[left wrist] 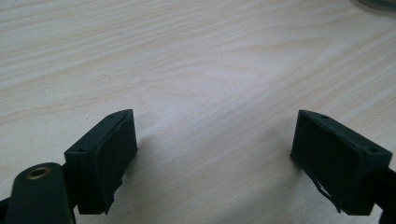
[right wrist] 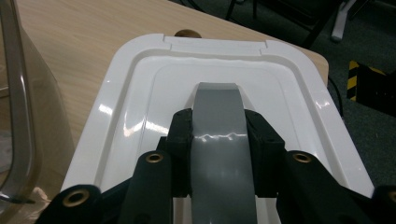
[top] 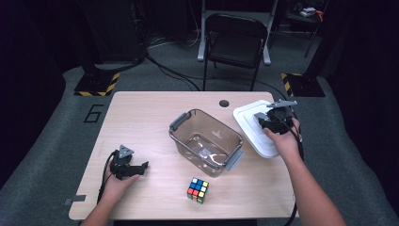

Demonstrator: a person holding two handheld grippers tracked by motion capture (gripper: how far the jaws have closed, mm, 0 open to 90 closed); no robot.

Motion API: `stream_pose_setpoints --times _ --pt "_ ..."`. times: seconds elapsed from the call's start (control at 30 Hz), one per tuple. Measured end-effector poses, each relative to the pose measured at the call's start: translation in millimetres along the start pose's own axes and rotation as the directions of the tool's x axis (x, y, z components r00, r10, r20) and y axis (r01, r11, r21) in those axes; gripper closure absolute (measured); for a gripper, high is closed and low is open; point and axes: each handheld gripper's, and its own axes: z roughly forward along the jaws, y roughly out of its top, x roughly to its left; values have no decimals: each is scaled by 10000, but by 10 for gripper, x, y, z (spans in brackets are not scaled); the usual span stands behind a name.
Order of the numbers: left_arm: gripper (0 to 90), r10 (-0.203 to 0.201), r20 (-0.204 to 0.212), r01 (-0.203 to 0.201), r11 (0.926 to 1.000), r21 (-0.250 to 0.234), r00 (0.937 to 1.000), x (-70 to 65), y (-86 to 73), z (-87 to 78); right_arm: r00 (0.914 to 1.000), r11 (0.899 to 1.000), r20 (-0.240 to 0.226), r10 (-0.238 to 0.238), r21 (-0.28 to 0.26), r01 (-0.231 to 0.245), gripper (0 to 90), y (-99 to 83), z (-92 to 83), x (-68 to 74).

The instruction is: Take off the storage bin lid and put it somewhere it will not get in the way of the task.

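Light wood table (top: pixel 141 117), cable hole near its far edge. On it: clear bin (top: pixel 206 141) at centre, white lid (top: pixel 249 122) at far right, puzzle cube (top: pixel 198 189) near the front edge.

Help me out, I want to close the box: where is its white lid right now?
In the high view the white lid lies at the table's far right edge, just right of the clear box, with the right gripper shut on its grey handle.
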Motion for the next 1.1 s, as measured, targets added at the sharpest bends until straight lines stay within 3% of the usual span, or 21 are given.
stream_pose_setpoints --times 0.63,1.1 --pt "139 -2 -1 2 10000 2 10000 0 0 0 9990 9977 176 422 519 -431 665 -395 260 -7" --pt "139 -5 -6 5 10000 -30 10000 -1 -1 2 9983 9943 133 566 902 -575 665 -638 454 83"
